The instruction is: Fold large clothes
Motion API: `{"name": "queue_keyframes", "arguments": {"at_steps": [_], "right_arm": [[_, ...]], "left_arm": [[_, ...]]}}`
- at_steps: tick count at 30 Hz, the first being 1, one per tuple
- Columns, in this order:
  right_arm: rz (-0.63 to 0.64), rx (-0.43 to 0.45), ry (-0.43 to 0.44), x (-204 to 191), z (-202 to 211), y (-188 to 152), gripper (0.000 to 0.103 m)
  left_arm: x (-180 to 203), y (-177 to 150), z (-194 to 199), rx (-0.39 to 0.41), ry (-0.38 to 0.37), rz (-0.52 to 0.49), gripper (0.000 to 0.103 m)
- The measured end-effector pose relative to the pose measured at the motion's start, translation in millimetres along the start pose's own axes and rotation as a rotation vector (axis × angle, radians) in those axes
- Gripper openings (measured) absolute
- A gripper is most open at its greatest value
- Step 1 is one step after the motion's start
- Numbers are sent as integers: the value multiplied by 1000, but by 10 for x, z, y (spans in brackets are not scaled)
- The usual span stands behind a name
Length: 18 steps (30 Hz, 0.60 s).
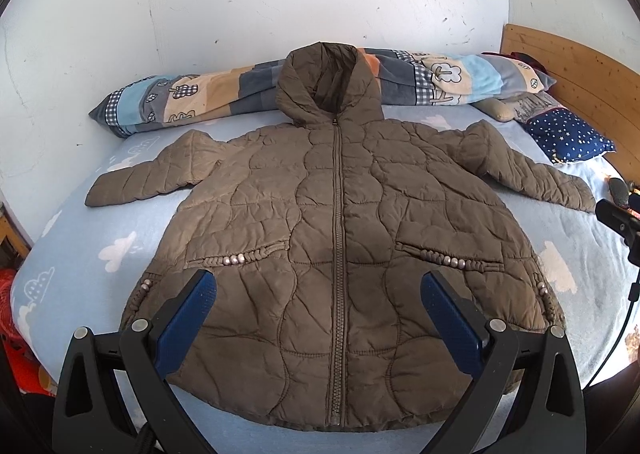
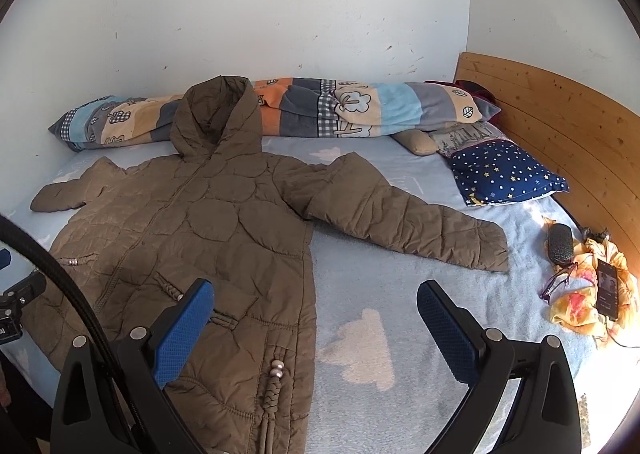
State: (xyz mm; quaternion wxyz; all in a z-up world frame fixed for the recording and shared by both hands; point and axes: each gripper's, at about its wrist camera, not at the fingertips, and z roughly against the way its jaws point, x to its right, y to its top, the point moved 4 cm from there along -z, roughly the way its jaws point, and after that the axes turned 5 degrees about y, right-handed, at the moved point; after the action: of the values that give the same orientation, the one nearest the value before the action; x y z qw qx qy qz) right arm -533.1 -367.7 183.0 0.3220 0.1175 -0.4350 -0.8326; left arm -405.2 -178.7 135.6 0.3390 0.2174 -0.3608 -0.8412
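A brown quilted hooded jacket [image 1: 336,205] lies flat, front up and zipped, on a light blue bed sheet [image 1: 100,238], both sleeves spread out. My left gripper [image 1: 318,290] is open and empty, hovering above the jacket's lower front. In the right wrist view the jacket [image 2: 208,230] fills the left half, its right sleeve [image 2: 404,225] stretched toward the middle. My right gripper [image 2: 314,302] is open and empty above the jacket's right hem edge and the sheet [image 2: 380,294].
A rolled patchwork quilt [image 2: 320,109] lies along the wall behind the hood. A star-print pillow [image 2: 504,173] sits by the wooden headboard [image 2: 560,125]. A glasses case, glasses [image 2: 558,280], a phone [image 2: 608,288] and a yellow cloth lie at the right edge.
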Motion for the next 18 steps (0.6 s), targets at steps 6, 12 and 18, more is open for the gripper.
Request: {"name": "queue_keyframes", "arguments": {"at_steps": [6,12,18], "right_arm": [[-11,2,6,17,11,2,103],[-11,-3,5,18,5,-8,103],[-12,-4,8,30,9,-14,103]], "left_arm": [[34,-27,-51,-12,2,-6,102],[37,-54,-71,-18,0,-6,102],[26,-67,-70,-15,6,-1,102]]}}
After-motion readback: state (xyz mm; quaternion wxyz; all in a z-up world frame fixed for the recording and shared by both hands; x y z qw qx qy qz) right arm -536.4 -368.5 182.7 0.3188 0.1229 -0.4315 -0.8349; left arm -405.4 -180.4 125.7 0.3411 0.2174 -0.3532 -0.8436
